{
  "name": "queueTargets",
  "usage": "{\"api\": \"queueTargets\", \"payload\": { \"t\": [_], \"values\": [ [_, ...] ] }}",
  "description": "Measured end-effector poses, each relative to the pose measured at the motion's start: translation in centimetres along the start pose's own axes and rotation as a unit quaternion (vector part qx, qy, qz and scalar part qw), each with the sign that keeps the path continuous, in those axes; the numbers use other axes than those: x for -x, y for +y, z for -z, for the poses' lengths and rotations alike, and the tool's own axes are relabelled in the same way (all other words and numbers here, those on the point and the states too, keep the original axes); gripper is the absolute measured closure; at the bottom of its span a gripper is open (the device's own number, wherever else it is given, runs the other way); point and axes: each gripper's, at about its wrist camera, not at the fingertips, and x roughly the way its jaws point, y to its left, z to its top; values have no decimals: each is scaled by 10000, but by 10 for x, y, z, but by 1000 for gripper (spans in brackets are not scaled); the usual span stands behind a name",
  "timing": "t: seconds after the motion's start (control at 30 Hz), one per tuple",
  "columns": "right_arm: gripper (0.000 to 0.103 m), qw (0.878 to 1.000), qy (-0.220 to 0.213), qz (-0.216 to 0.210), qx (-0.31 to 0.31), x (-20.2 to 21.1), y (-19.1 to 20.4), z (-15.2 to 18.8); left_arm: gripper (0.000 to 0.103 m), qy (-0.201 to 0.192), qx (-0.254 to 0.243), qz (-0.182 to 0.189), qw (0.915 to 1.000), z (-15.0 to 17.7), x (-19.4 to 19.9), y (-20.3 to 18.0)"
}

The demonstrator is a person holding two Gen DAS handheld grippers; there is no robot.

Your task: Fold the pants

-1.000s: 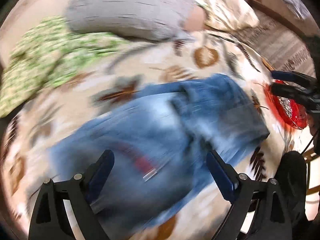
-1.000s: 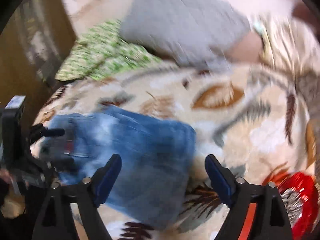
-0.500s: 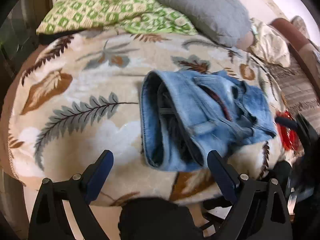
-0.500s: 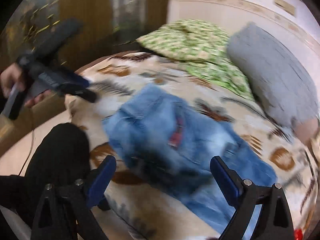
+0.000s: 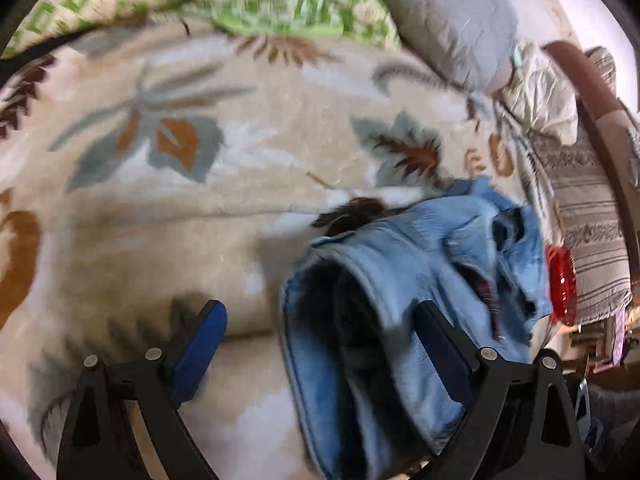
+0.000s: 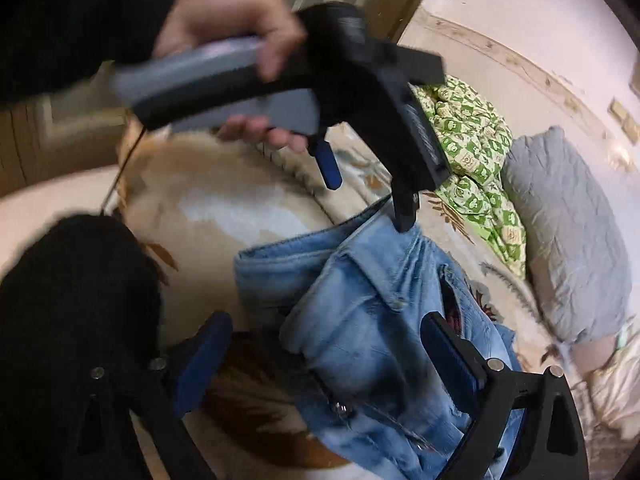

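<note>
Both of our grippers are spread wide, gripping nothing: left gripper [image 5: 320, 344] hangs over the jeans [image 5: 408, 304] waistband, right gripper [image 6: 326, 356] over the bundled denim. Jeans lie bunched on the leaf-print blanket [image 5: 180, 208], near a gray pillow [image 6: 576, 240].

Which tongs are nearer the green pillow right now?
Left. The left tongs sit over the far edge of the jeans, just short of the green pillow; the right tongs hang over the jeans' near side.

Leaf-patterned bed blanket [image 5: 168, 216] under crumpled blue jeans [image 5: 404, 280], green checked quilt [image 5: 296, 12], grey pillow [image 5: 448, 20].
</note>
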Motion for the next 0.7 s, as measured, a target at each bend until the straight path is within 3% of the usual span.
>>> {"api": "queueTargets", "payload": {
  "t": [0.07,0.13,0.17,0.2,0.23,0.27,0.37,0.5,0.6,0.7],
  "values": [
    [7,9992,107,328,185,-22,9,0,0,83,15,190,9998,-5,-16,4],
    [7,9984,206,495,190,-42,12,0,0,-51,-164,152,9997,-8,-19,-2],
    [10,9986,171,498,38,-48,9,1,6,-4,-265,116,9996,-9,-21,-4],
    [17,9987,120,472,-132,-49,5,3,18,-3,-423,86,9991,-10,-21,-7],
    [31,9985,115,386,-373,-49,-2,4,58,84,-677,241,9974,-10,-20,-12],
    [45,9981,109,297,-524,-46,-6,4,71,195,-696,468,9963,-11,-20,-12],
    [59,9970,-1,321,-702,-37,-17,1,85,133,-896,318,9954,-9,-10,-21],
    [62,9926,-36,-10,-1216,-32,-37,0,89,-17,-814,405,9959,-10,12,-31],
    [64,9854,-278,-207,-1664,-12,-50,6,91,-277,-1024,546,9929,-12,47,-65],
    [65,9627,-697,-431,-2578,26,-81,23,91,-430,-1365,677,9874,-19,72,-112]
  ]
}}
